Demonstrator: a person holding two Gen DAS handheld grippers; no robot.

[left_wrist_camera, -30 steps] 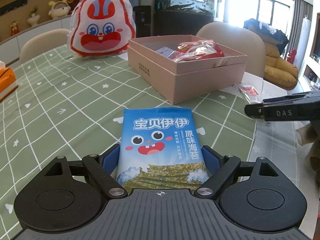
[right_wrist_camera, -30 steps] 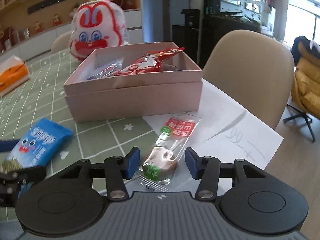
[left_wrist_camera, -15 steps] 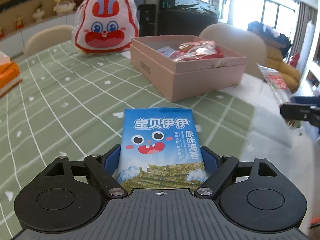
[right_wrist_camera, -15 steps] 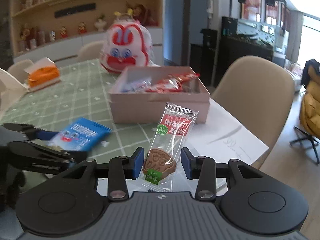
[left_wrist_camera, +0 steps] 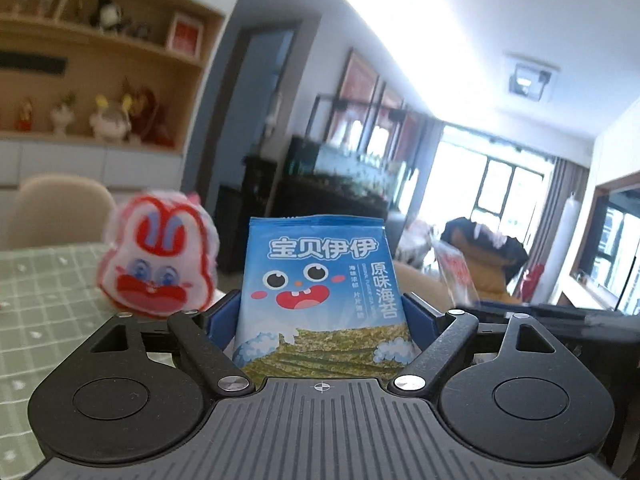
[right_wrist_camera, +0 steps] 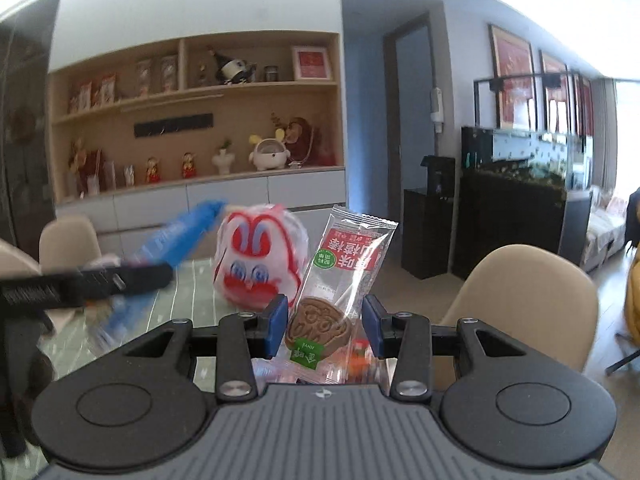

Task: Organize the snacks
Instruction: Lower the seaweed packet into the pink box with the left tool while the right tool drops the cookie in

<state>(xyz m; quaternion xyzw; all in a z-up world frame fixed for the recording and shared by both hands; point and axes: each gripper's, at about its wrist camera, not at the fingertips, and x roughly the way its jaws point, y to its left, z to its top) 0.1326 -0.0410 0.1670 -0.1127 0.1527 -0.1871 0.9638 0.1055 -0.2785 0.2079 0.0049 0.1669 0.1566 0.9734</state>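
Observation:
My left gripper (left_wrist_camera: 322,314) is shut on a blue seaweed snack packet (left_wrist_camera: 320,276) with a cartoon face, held upright above the table. My right gripper (right_wrist_camera: 325,325) is shut on a clear cookie packet (right_wrist_camera: 340,280) with a red label and a round brown cookie inside. The right wrist view shows the blue packet (right_wrist_camera: 176,236) blurred at the left, clamped in the left gripper's black fingers (right_wrist_camera: 100,284). In the left wrist view the cookie packet (left_wrist_camera: 456,276) is at the right, above the right gripper's dark body (left_wrist_camera: 560,316). The pink box is out of both views.
A red and white bunny snack bag (left_wrist_camera: 156,264) (right_wrist_camera: 256,264) stands on the green checked tablecloth (left_wrist_camera: 40,300) (right_wrist_camera: 192,292). A beige chair (right_wrist_camera: 520,304) stands at the right, another (left_wrist_camera: 60,208) beyond the table. Shelves with figurines line the back wall.
Both grippers have risen off the table with their packets and tilted up toward level. The box and most of the table have dropped out of view. The right jaws closed onto the cookie packet.

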